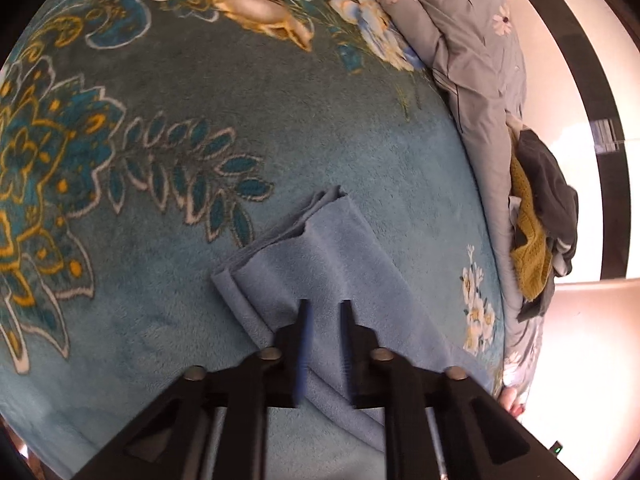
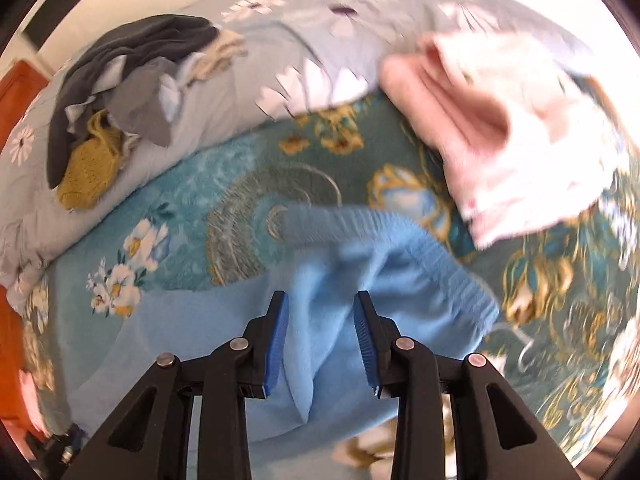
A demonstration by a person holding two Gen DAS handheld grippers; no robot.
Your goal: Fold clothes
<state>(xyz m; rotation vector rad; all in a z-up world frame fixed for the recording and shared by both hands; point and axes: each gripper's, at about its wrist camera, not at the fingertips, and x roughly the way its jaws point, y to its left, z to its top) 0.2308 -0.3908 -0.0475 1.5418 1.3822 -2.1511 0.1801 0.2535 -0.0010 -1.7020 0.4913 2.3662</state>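
A light blue garment (image 1: 340, 264) lies in loose folds on a teal floral blanket (image 1: 180, 152). My left gripper (image 1: 324, 304) points down onto it, blurred, its jaws nearly together with only a thin strip of the fabric between them. In the right wrist view the same garment (image 2: 380, 280) shows its ribbed waistband, bunched up. My right gripper (image 2: 322, 300) hangs over it with its blue pads (image 2: 278, 340) apart. The cloth sits in the gap, and the pads' inner faces show bare.
A pile of dark grey and mustard clothes (image 2: 120, 100) rests on a grey flowered duvet (image 2: 248, 80) along the blanket's edge; the pile (image 1: 540, 220) also shows at the right of the left wrist view. A pink-and-white garment (image 2: 512, 140) lies at the upper right.
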